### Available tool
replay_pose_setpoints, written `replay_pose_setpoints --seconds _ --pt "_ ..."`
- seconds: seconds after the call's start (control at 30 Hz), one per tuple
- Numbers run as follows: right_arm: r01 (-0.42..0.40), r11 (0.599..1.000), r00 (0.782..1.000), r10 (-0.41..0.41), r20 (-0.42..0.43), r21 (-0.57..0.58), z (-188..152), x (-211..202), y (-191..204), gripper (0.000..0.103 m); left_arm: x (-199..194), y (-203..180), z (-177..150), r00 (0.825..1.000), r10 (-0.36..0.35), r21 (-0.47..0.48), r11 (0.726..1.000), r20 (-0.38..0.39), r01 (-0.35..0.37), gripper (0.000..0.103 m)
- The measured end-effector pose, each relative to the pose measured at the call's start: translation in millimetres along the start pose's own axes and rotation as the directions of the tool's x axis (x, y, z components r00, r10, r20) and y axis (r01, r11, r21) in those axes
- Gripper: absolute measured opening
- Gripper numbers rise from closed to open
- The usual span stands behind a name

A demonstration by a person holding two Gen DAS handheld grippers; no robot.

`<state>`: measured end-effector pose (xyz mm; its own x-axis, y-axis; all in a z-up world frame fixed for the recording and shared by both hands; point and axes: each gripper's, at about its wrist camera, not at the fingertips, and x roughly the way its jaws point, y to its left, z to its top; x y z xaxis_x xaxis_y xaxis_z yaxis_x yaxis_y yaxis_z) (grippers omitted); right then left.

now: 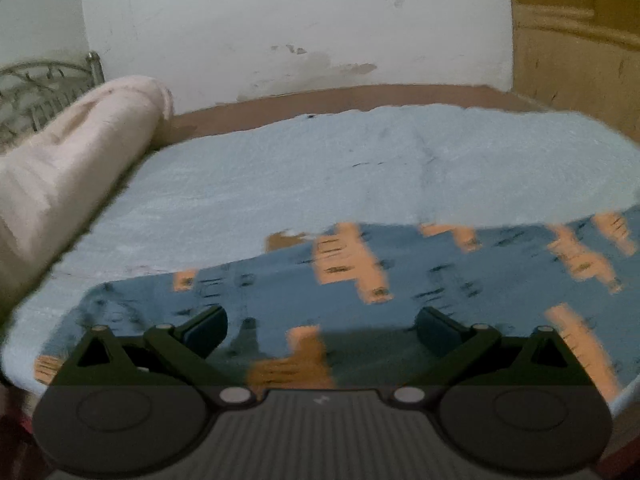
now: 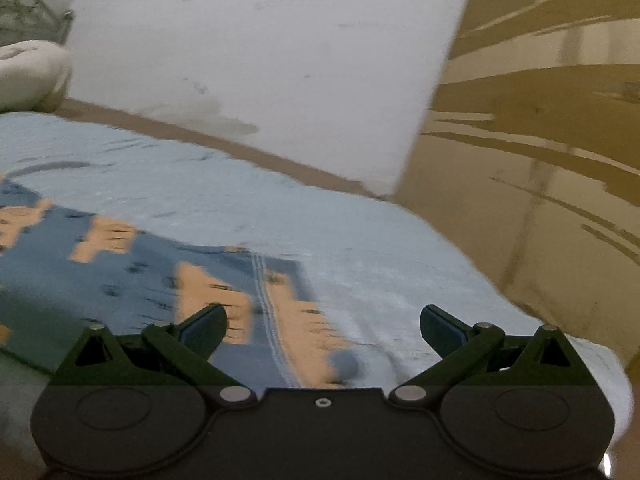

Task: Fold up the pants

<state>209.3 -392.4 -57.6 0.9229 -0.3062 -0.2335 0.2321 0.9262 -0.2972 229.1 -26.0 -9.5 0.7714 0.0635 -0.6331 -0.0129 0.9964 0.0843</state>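
We see pants (image 1: 420, 276) in mid blue, patterned with orange blocks and small dark marks. They lie on a pale blue sheet (image 1: 280, 168), with a cream bolster (image 1: 80, 152) far left. The wall (image 1: 280, 20) is white and stained.

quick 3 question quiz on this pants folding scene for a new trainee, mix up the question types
1. True or false: the left tongs are shut on the pants.
2. Multiple choice: what lies directly under the pants?
A. a bare wooden floor
B. a light blue bed cover
C. a glass table
3. Fill in: in the left wrist view, the rolled cream bedding lies to the ____ of the pants.

Key
1. False. Both the left tongs and the right tongs are wide open, holding nothing.
2. B. The blue pants with orange patches lie spread on the light blue bed cover.
3. Left, along the bed's edge near the metal headboard.
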Motion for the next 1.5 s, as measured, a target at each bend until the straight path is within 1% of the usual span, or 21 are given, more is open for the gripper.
replay_pose_setpoints --seconds 0.07,0.13,0.2,0.27,0.4,0.47,0.57,0.7,0.87,0.97,1.03,1.1,1.13,1.23,1.27,1.3,1.33,1.37,1.4,1.43,1.5 --pt "0.007 0.998 0.999 -0.009 0.035 0.058 -4.9 -10.5 -12.6 0.102 -1.3 -12.4 5.8 0.998 -0.062 -0.042 0.997 0.004 0.062 0.102" --pt "-0.015 0.992 0.999 0.009 0.053 0.128 -7.9 -19.8 -22.1 0.102 -0.6 -26.4 11.5 0.992 -0.129 -0.068 0.989 0.006 0.129 0.102" --pt "-0.081 0.979 0.996 0.072 0.056 0.187 -8.7 -31.0 -30.9 0.102 0.6 -43.1 16.7 0.983 -0.184 -0.071 0.980 0.015 0.185 0.102" --pt "-0.153 0.959 0.988 0.143 0.059 0.240 -10.9 -43.5 -40.2 0.102 2.5 -60.5 19.5 0.977 -0.214 -0.051 0.975 0.023 0.215 0.102" --pt "-0.278 0.896 0.959 0.276 0.056 0.347 -12.9 -53.7 -45.9 0.102 7.2 -93.0 20.5 0.965 -0.262 -0.015 0.965 0.022 0.262 0.102" --pt "-0.308 0.867 0.948 0.316 0.045 0.392 -13.9 -51.3 -45.8 0.102 10.4 -104.1 18.6 0.959 -0.282 -0.009 0.959 0.015 0.282 0.102" --pt "-0.336 0.828 0.932 0.362 0.029 0.450 -13.6 -47.7 -41.2 0.102 14.2 -115.1 13.9 0.955 -0.295 0.001 0.955 0.000 0.295 0.102" --pt "-0.359 0.763 0.903 0.429 -0.006 0.537 -13.3 -38.4 -40.0 0.102 20.1 -120.9 7.1 0.959 -0.284 0.018 0.959 -0.026 0.284 0.102" --pt "-0.355 0.750 0.885 0.462 -0.058 0.558 -5.3 -27.7 -34.8 0.102 23.8 -123.4 0.3 0.965 -0.259 0.049 0.964 -0.036 0.260 0.102" --pt "-0.341 0.692 0.883 0.469 -0.037 0.636 -6.7 -21.8 -39.1 0.102 23.7 -123.7 0.3 0.965 -0.258 0.052 0.964 -0.040 0.260 0.102" --pt "-0.320 0.623 0.887 0.461 -0.005 0.714 -11.2 -18.3 -45.4 0.102 23.1 -121.3 2.2 0.963 -0.264 0.043 0.963 -0.047 0.266 0.102" --pt "-0.286 0.564 0.900 0.435 0.016 0.775 -15.9 -16.6 -51.4 0.091 22.0 -116.9 4.9 0.960 -0.273 0.024 0.961 -0.053 0.275 0.102" --pt "-0.267 0.547 0.907 0.422 0.015 0.794 -16.5 -15.7 -54.4 0.083 21.3 -114.5 6.2 0.959 -0.278 0.014 0.960 -0.054 0.279 0.102" --pt "-0.199 0.510 0.929 0.371 -0.006 0.837 -18.7 -14.0 -58.8 0.069 20.4 -105.1 8.4 0.958 -0.283 -0.027 0.959 -0.057 0.282 0.102" --pt "-0.180 0.508 0.933 0.359 -0.016 0.842 -18.5 -13.2 -58.8 0.061 20.7 -102.2 8.8 0.958 -0.282 -0.042 0.959 -0.059 0.280 0.102" --pt "-0.158 0.510 0.938 0.346 -0.033 0.846 -18.1 -12.2 -58.7 0.051 20.9 -99.3 9.3 0.957 -0.282 -0.057 0.959 -0.062 0.279 0.102" --pt "-0.138 0.514 0.940 0.336 -0.051 0.846 -17.2 -11.5 -59.9 0.037 21.5 -96.7 10.3 0.957 -0.283 -0.071 0.958 -0.067 0.278 0.102" --pt "-0.114 0.520 0.943 0.324 -0.072 0.847 -16.2 -10.2 -59.6 0.030 22.1 -93.4 11.4 0.956 -0.284 -0.089 0.957 -0.072 0.278 0.102" --pt "-0.104 0.521 0.944 0.321 -0.082 0.847 -14.9 -8.7 -59.2 0.018 22.5 -89.8 13.1 0.955 -0.287 -0.109 0.954 -0.077 0.278 0.102" --pt "-0.101 0.527 0.944 0.319 -0.086 0.844 -13.6 -8.2 -58.6 0.016 22.5 -85.6 15.0 0.953 -0.293 -0.132 0.950 -0.079 0.281 0.102" --pt "-0.105 0.575 0.951 0.298 -0.087 0.812 -4.7 -11.8 -55.0 0.014 22.0 -76.5 19.0 0.945 -0.319 -0.186 0.935 -0.076 0.301 0.102"
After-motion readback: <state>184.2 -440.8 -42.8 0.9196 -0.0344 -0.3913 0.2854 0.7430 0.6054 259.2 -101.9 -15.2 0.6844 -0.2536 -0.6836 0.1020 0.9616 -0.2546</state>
